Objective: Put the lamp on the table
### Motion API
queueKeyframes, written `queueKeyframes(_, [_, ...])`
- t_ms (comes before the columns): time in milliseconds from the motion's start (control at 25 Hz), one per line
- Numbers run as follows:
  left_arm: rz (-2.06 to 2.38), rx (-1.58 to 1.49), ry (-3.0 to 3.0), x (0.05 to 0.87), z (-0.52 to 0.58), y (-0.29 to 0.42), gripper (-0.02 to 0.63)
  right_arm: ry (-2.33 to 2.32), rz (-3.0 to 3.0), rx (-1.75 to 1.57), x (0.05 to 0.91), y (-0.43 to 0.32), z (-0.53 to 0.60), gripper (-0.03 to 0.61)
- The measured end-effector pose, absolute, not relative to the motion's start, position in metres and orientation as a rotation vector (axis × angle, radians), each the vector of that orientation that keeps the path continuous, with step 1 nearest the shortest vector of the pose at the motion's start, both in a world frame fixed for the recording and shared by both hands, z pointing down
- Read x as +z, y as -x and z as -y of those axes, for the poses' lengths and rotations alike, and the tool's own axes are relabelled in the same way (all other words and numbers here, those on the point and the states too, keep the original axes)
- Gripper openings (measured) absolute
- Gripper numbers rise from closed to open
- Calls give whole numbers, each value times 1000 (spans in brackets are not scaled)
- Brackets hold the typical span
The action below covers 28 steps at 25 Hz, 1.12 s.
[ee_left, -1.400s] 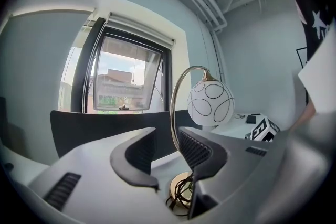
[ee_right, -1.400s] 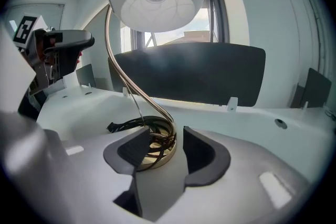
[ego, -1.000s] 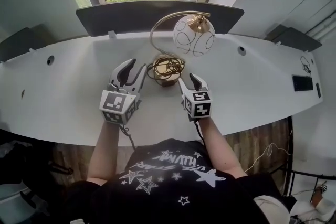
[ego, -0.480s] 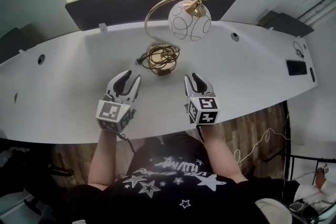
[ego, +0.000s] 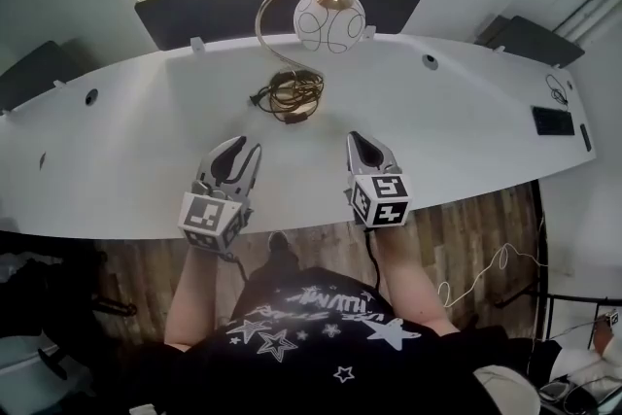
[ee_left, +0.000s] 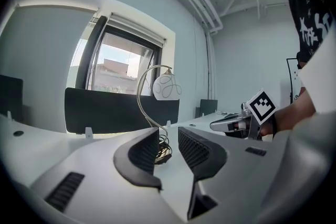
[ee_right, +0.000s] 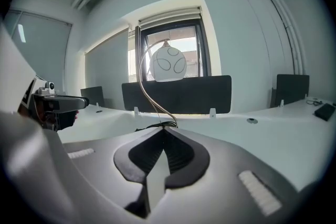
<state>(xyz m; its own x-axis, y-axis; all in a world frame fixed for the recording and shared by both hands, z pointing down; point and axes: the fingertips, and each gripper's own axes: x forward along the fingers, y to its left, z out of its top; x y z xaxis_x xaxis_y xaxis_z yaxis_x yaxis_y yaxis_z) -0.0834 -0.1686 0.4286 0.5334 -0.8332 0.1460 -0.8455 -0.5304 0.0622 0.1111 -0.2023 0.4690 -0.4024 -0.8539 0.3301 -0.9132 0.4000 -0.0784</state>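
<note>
Covering lamp base: coiled cord; plug barely discernible.

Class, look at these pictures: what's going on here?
A person holds a gripper in each hand over the near edge of the white table. The lamp stands upright further back, its cord coiled at the base, touched by neither gripper. The jaws of the left gripper have just been closing but stand apart, empty; those of the right gripper have just closed on nothing.
</note>
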Motion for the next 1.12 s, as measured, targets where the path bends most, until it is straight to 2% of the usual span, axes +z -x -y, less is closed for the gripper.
queueKeyframes(160, [1474, 145, -2602, 430, 133, 60, 71, -1500, 2462, 404, 476, -127, 166, 2])
queueKeyframes(440, [1477, 102, -2650, 411, 67, 20, 31, -1487, 2527, 396, 468, -154, 104, 2])
queueKeyframes(720, [1507, 102, -2623, 411, 13, -12, 29, -1383, 2583, 360, 463, -161, 48, 2])
queueKeyframes(1120, [1630, 123, -2540, 407, -35, 3, 29, -1285, 2636, 387, 464, -148, 1, 0])
